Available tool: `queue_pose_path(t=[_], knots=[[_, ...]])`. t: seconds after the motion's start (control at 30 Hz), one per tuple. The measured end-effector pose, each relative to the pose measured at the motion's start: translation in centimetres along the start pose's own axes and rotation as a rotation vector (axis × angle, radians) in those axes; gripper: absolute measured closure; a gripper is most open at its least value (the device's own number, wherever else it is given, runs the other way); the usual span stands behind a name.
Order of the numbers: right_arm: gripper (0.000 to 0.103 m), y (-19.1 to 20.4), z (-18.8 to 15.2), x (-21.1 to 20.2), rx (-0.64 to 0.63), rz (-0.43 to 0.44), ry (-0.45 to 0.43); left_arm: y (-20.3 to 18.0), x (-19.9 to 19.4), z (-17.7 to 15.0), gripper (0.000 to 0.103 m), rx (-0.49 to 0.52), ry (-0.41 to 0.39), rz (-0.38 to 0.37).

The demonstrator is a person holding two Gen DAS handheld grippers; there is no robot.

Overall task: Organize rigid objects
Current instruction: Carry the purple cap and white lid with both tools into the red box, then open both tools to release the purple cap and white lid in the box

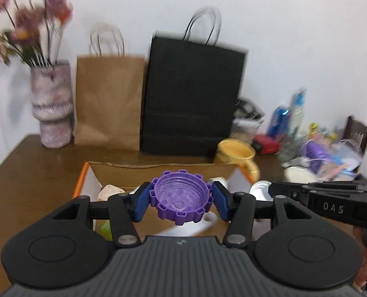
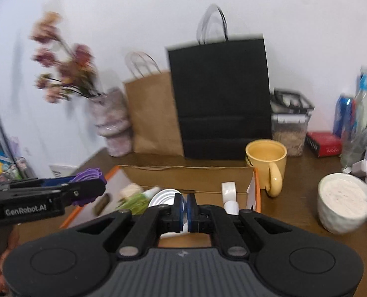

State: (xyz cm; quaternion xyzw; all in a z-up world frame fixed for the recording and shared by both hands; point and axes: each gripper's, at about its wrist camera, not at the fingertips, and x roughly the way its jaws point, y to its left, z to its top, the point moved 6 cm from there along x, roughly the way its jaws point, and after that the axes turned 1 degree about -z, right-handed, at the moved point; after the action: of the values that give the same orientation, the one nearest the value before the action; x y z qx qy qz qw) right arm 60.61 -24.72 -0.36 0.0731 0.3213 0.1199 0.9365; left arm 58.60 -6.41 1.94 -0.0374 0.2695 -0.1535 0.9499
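My left gripper (image 1: pixel 181 198) is shut on a purple toothed cap (image 1: pixel 181 194), with a blue pad pressing on each side. It hangs over an open cardboard box (image 1: pixel 158 165) with orange edges. My right gripper (image 2: pixel 186 206) is shut on the rim of a thin white round lid (image 2: pixel 162 198), also over the box (image 2: pixel 183 167). In the left wrist view the right gripper (image 1: pixel 270 190) reaches in from the right. In the right wrist view the left gripper (image 2: pixel 101 185) comes in from the left with the cap (image 2: pixel 89 175). The box holds a white tape roll (image 2: pixel 229 190), a green item and a beige piece.
A yellow mug (image 2: pixel 266 158) stands just right of the box, and a white bowl (image 2: pixel 342 203) further right. A black bag (image 1: pixel 193 99), a brown bag (image 1: pixel 109 99) and a flower vase (image 1: pixel 52 104) line the wall. Bottles, a red box and clutter fill the table's right end.
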Motion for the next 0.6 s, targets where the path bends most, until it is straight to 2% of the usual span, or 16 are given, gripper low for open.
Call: queue_pose_path(t=[0.03, 0.1, 0.23, 0.33, 0.4, 0.47, 0.53, 0.6], knots=[[0.100, -0.7, 0.5, 2.0, 0.022, -0.003, 0.025, 0.4, 2.0, 0.3, 0.049, 0.002, 0.029, 0.011], [0.100, -1.4, 1.1, 5.3, 0.038, -0.018, 0.068, 1.6, 5.9, 0.9, 0.049, 0.004, 0.058, 0.086], [0.100, -2.2, 0.7, 11.7, 0.006, -0.078, 0.160, 2.8, 12.4, 0.5, 0.048, -0.005, 0.161, 0.073], [0.098, -2.5, 0.5, 15.1, 0.025, -0.093, 0.207, 4.0, 15.5, -0.2, 0.048, -0.027, 0.194, 0.108], [0.090, -2.6, 0.5, 16.4, 0.020, -0.114, 0.216, 4.8, 16.5, -0.5, 0.045, -0.070, 0.223, 0.096], [0.087, -2.7, 0.4, 16.9, 0.011, -0.124, 0.212, 5.2, 16.4, -0.4, 0.040, -0.107, 0.212, 0.058], [0.087, -2.6, 0.4, 16.8, 0.015, -0.120, 0.201, 5.1, 15.7, -0.1, 0.032, -0.093, 0.189, 0.052], [0.087, -2.3, 0.5, 15.8, 0.017, -0.113, 0.180, 5.1, 14.8, 0.4, 0.032, -0.046, 0.175, 0.077]])
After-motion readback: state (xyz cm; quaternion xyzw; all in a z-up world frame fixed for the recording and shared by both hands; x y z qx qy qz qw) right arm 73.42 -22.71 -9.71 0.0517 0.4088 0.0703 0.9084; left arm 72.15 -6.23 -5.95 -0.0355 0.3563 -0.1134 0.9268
